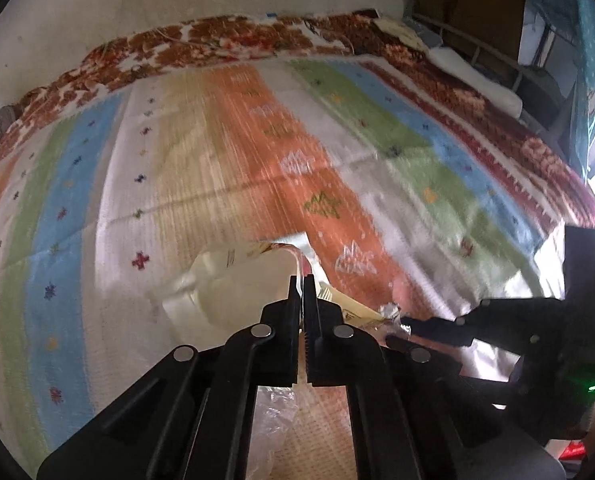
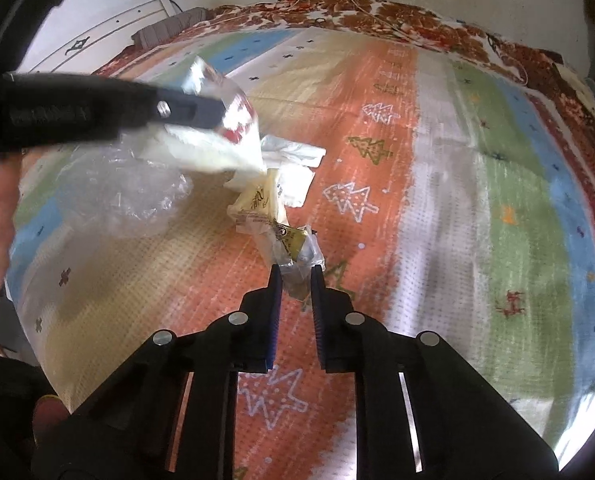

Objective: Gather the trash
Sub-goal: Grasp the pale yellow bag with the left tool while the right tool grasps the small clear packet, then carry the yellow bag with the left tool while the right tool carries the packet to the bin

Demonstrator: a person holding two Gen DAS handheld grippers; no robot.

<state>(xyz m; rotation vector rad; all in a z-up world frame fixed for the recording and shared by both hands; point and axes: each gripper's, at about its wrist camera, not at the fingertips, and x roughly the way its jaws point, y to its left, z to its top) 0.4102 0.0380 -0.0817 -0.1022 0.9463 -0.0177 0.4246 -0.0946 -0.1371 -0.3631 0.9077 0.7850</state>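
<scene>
Crumpled yellow-and-clear plastic wrapper [image 2: 285, 236]: light, floppy, slippery; right tongs [image 2: 295, 276] w/ jaws apart round its tail; left tongs [image 1: 302, 284] clamp white pouch [image 1: 241, 280].

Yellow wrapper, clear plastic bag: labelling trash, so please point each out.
yellow wrapper [image 2: 287, 236]: right wrist view, on its printed yellow face.
clear plastic bag [image 2: 137, 196]: right wrist view, on its crinkled middle.

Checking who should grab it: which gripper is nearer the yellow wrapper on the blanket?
Right. The right gripper has its jaws around the end of the yellow wrapper; the left gripper is up to the left, shut on a clear bag.
</scene>
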